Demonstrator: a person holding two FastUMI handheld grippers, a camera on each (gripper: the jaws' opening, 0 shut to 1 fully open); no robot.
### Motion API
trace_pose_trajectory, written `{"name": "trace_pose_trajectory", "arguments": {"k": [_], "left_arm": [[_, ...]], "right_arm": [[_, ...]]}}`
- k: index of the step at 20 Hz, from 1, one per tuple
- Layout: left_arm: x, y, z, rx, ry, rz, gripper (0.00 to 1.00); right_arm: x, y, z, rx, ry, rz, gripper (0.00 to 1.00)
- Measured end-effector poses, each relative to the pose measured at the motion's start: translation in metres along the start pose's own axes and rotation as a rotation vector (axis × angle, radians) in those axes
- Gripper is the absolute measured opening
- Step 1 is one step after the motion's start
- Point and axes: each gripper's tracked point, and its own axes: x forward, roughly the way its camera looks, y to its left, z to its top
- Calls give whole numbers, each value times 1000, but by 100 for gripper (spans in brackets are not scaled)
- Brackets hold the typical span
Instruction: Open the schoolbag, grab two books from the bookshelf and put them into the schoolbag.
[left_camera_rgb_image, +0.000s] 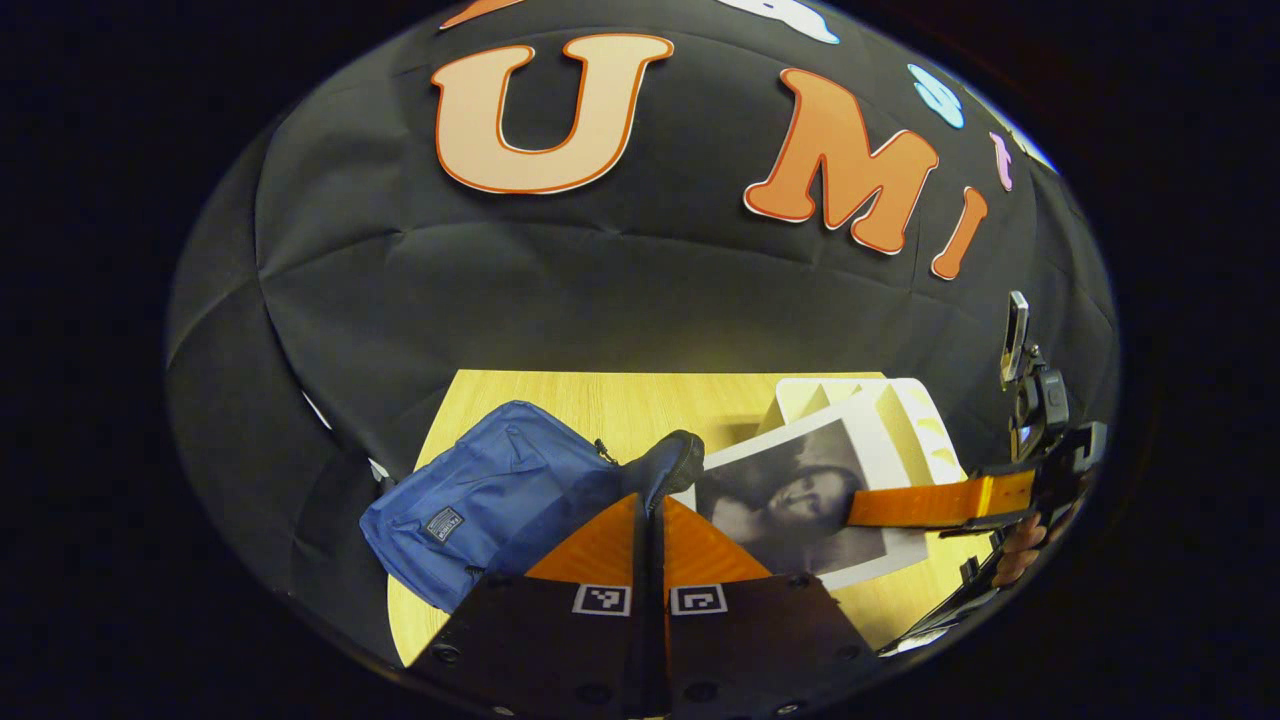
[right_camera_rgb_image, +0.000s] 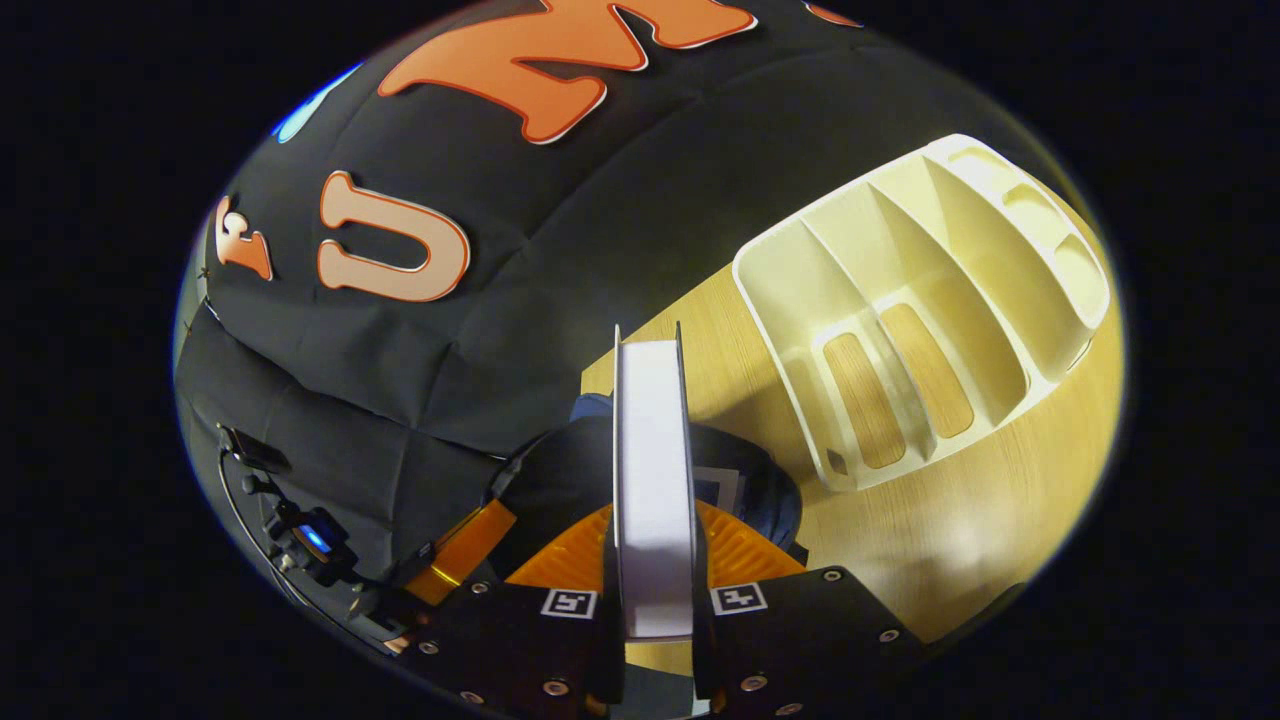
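On the wooden bench (left_camera_rgb_image: 560, 400), a blue schoolbag (left_camera_rgb_image: 490, 490) lies at the left of the left gripper view, its dark upper edge lifted where the left claw (left_camera_rgb_image: 650, 500) grips it, fingers pressed together on the fabric. Just right of the bag, a book (left_camera_rgb_image: 800, 500) with a black-and-white photo cover is held upright on edge above the bench, pinched at its right side by the right claw (left_camera_rgb_image: 860, 508), which reaches in from the far right with a hand (left_camera_rgb_image: 1020, 550) behind it. Behind the book stands the cream bookshelf (left_camera_rgb_image: 900, 410), a slotted rack.

In the right gripper view, the left claw (right_camera_rgb_image: 470, 545) shows at lower left, holding the dark opening of the schoolbag (right_camera_rgb_image: 560, 470). At centre, the right claw (right_camera_rgb_image: 655, 560) is clamped on the book (right_camera_rgb_image: 652, 470), seen edge-on with its pale pages facing the camera, directly above the bag's mouth. To the right, the bookshelf (right_camera_rgb_image: 930, 300) rests on the bench (right_camera_rgb_image: 980, 500), well apart from the bag.
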Motion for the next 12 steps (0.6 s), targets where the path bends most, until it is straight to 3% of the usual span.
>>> {"name": "trace_pose_trajectory", "arguments": {"k": [2, 4, 12], "left_arm": [[0, 0, 1, 1, -2, -2, 0], [0, -2, -1, 0, -3, -17, 0], [-6, -5, -2, 32, -4, -59, 0]], "right_arm": [[10, 0, -16, 35, 9, -5, 27], [17, 9, -24, 117, -2, 36, 27], [71, 18, -59, 80, -46, 23, 26]]}}
